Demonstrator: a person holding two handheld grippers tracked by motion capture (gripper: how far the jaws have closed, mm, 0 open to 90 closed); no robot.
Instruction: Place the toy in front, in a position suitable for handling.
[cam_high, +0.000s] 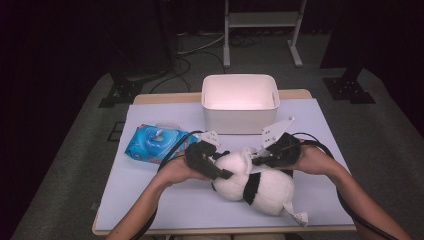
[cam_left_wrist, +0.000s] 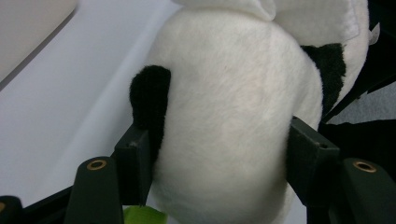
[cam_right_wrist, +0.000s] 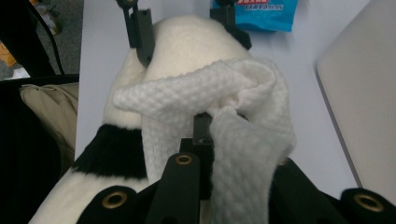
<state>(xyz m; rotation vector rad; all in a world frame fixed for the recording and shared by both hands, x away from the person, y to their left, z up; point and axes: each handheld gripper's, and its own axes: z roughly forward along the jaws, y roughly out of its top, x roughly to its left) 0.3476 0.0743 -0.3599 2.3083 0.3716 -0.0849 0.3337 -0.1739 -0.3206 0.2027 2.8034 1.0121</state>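
**Panda toy gripped at head, wipe held over it**

Your left claw (cam_high: 214, 169) is clamped on the head of the white-and-black plush panda toy (cam_high: 255, 184). In the left gripper view one pad presses beside a black ear and the other sinks into the white fur on the far side. The panda lies on its side on the white worktop (cam_high: 150, 195), near the front edge, just in front of the white rectangular plastic bin (cam_high: 240, 102).

Your right claw (cam_high: 260, 159) is pinched together on a white textured wipe (cam_right_wrist: 243, 116). In the right gripper view the cloth bunches over the jaws and drapes across the panda's head and black shoulder band.

A blue packet of wet wipes (cam_high: 155, 142) lies flat on the worktop, just beside your left hand (cam_high: 177, 170).
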